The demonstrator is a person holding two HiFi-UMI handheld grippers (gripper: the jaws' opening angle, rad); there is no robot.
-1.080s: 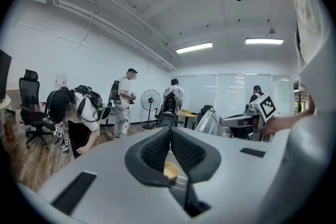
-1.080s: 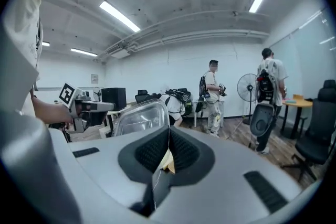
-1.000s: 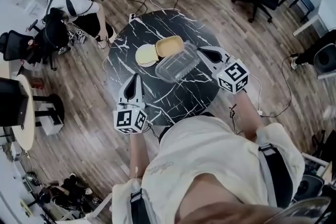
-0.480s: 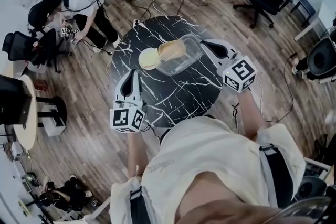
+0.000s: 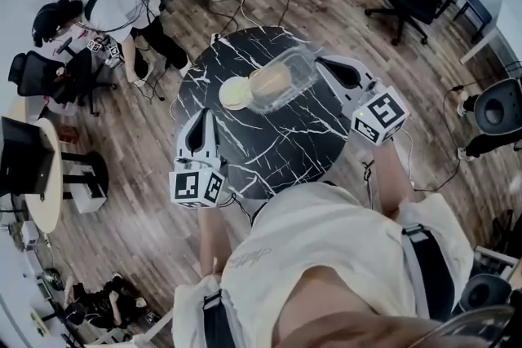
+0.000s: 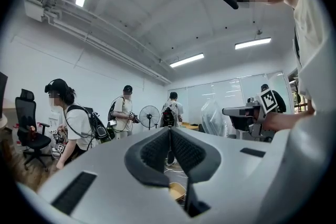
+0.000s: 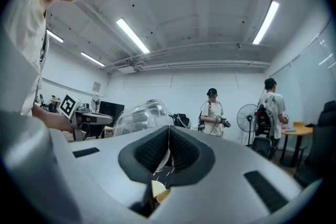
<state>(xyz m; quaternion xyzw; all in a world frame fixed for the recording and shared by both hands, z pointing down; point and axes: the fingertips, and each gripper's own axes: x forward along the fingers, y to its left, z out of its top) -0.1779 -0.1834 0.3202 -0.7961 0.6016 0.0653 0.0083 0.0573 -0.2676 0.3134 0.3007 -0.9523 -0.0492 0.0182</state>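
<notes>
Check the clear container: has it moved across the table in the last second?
Yes. Held by the right tongs, the clear container has shifted toward the marble table's far edge and now covers the tan bowl it lay beside.

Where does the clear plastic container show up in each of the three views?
Head view: clear plastic container at upper centre, above the black table, at the tips of the right gripper.
Left gripper view: container right of centre, beside the right gripper.
Right gripper view: container left of centre, above the jaws.
Shared landmark: standing fan, in both gripper views.
</notes>
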